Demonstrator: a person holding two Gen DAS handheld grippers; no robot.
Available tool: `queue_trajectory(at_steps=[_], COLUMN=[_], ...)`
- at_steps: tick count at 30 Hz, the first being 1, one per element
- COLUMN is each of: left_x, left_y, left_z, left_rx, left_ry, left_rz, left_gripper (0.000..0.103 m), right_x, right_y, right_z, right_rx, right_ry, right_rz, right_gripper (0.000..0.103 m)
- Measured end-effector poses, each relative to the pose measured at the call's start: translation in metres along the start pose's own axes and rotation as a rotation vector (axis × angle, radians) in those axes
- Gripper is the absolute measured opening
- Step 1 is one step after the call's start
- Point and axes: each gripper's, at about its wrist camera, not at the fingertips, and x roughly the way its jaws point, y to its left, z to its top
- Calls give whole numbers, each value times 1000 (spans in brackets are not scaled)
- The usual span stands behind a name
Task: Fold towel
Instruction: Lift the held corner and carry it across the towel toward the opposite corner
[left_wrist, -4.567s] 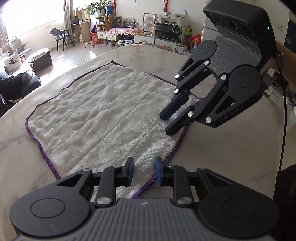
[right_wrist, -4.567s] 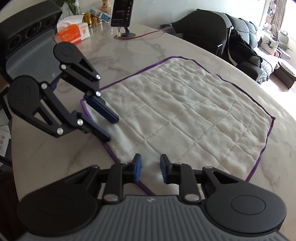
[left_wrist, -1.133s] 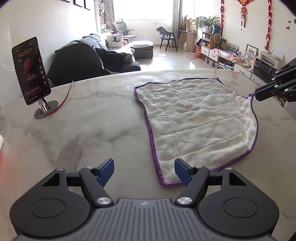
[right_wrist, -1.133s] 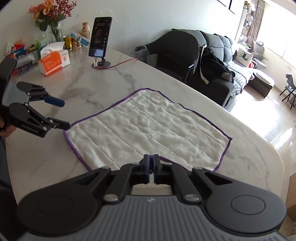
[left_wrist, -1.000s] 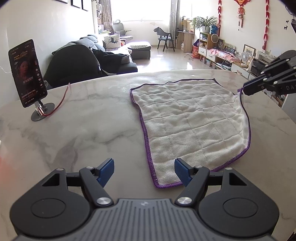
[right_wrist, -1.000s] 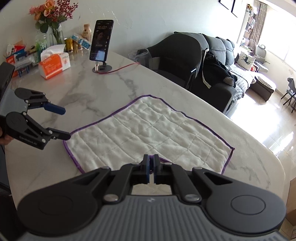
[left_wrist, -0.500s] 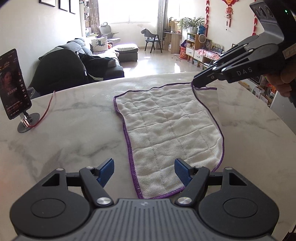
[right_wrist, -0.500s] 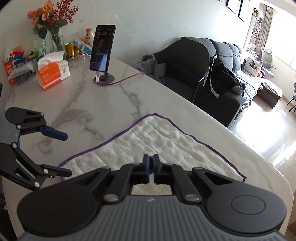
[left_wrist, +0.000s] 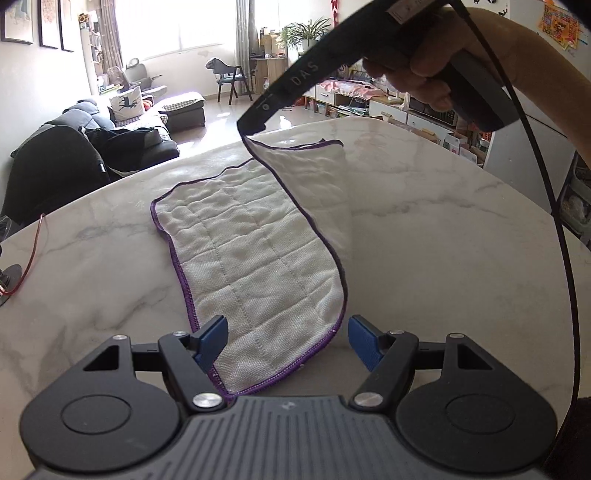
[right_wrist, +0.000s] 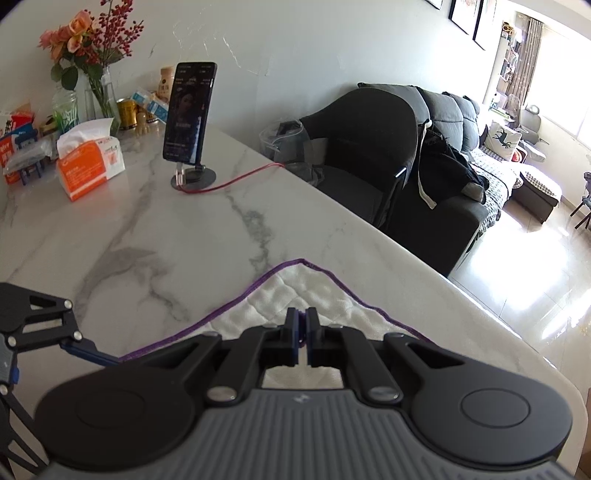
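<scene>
Since a second ago the right gripper (left_wrist: 251, 127) has carried its pinched corner of the towel (left_wrist: 255, 266) up and across, so the cloth that lay nearly flat now rises in a sheet along one side and only a narrower strip shows flat.

Nearest in the left wrist view, the left gripper (left_wrist: 286, 339) hangs over the towel's near short edge, its blue pads (left_wrist: 212, 338) standing wide apart, one over the purple hem and the other beyond the far side of the cloth; nothing is clamped between them. The towel rests on the marble table (left_wrist: 92, 266), running away from that gripper toward the table's far edge. Its right long side is lifted off the stone and hangs from the right gripper, whose jaws are closed tight on the purple-hemmed corner. A person's hand (left_wrist: 424, 70) grips that tool's handle above the table.

In the right wrist view the closed fingers (right_wrist: 303, 332) pinch the hem, with a corner of the towel (right_wrist: 295, 284) showing just past them. Farther off toward the wall edge stand a phone (right_wrist: 190, 114) on a stand, a tissue box (right_wrist: 88, 162) and a vase of flowers (right_wrist: 88, 48).
</scene>
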Motion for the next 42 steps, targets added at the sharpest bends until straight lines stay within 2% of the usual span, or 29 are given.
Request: queue_trajectory(at_steps=[3,5,7,11,20,27,42], left_x=[7,12,13,13,16,15,-3], left_y=[2,4,8,15,30,38,34], left_z=[-4,-5,-6,-1,13,17,15], left_rx=[13,10,-3,-25,-46,-71,-109], left_ry=[31,58,71,103,186,221,228], left_rz=[-21,-30,-38,-38,-56,-92,-109], left_gripper=[69,61,60,50,38,36,35], right_x=[7,12,17,29,57,71,112], right_y=[0,2,3,5,9,7,4], right_z=[8,13,18,28,44,52,58], right_rx=[-5,-14,-21,-26,-63,-65,-42], right_ry=[-10,-14,-15,-6,61,88,139], right_rz=[0,2,9,21,62,58,63], right_gripper=[4,4,4,4,4,4,4])
